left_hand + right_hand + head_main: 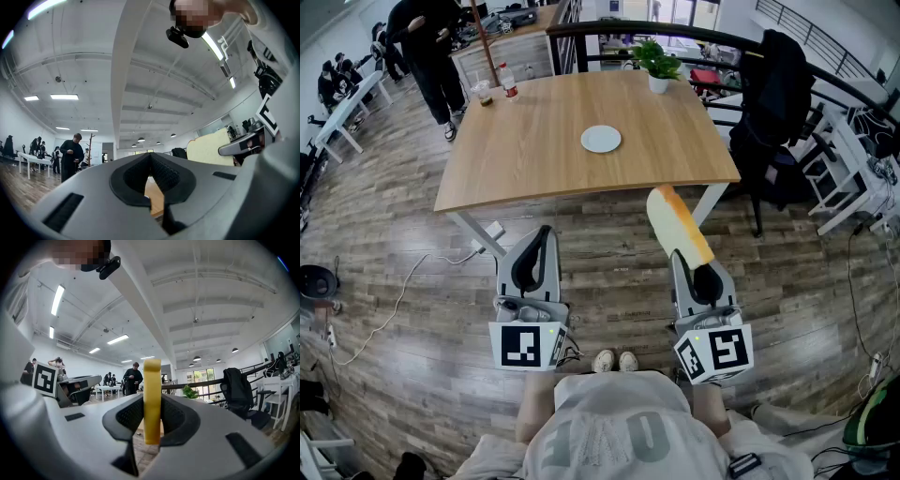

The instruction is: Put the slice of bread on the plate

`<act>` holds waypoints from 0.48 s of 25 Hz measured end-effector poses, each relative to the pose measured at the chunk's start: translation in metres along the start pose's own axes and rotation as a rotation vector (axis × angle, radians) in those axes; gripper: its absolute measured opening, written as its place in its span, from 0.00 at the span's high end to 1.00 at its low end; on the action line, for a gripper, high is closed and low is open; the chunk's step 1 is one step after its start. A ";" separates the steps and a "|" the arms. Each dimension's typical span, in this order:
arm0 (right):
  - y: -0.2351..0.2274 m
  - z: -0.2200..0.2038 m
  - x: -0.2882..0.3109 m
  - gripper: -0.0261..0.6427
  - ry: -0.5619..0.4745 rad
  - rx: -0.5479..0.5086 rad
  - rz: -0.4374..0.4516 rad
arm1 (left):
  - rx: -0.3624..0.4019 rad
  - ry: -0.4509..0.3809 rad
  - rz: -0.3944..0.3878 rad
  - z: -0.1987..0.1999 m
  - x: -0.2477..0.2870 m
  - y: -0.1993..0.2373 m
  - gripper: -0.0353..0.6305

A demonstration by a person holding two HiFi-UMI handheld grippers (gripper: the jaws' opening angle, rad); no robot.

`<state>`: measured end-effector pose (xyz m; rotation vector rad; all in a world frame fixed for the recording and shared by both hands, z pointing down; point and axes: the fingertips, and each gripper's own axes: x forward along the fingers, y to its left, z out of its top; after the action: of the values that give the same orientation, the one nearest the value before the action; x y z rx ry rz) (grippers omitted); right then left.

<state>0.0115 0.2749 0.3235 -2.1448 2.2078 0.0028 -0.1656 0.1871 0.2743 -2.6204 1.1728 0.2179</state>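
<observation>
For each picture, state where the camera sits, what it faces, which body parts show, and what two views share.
Head view: head-mounted, facing down at table, plate; torso, shoes show.
Left gripper view: on left gripper, along shut empty jaws; head above.
Right gripper view: on right gripper, jaws gripping bread slice; head above.
Shared by all: bread slice.

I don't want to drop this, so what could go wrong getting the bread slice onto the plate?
The right gripper holds the slice of bread by one end, most of it sticking out unsupported; it may sag, tear or slip. The white plate is small and sits well in from the near edge of the table, so the slice could land partly off it.
</observation>
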 end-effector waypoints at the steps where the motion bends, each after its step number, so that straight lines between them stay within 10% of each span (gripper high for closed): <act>1: -0.002 -0.001 0.000 0.82 -0.001 0.002 -0.001 | 0.000 0.001 -0.001 -0.001 0.001 -0.002 0.93; 12: -0.023 -0.006 -0.005 0.82 -0.002 0.009 0.029 | 0.016 0.020 0.024 -0.005 0.009 -0.020 0.93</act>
<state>0.0348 0.2791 0.3304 -2.1074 2.2332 -0.0036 -0.1445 0.1923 0.2802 -2.6018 1.2078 0.1868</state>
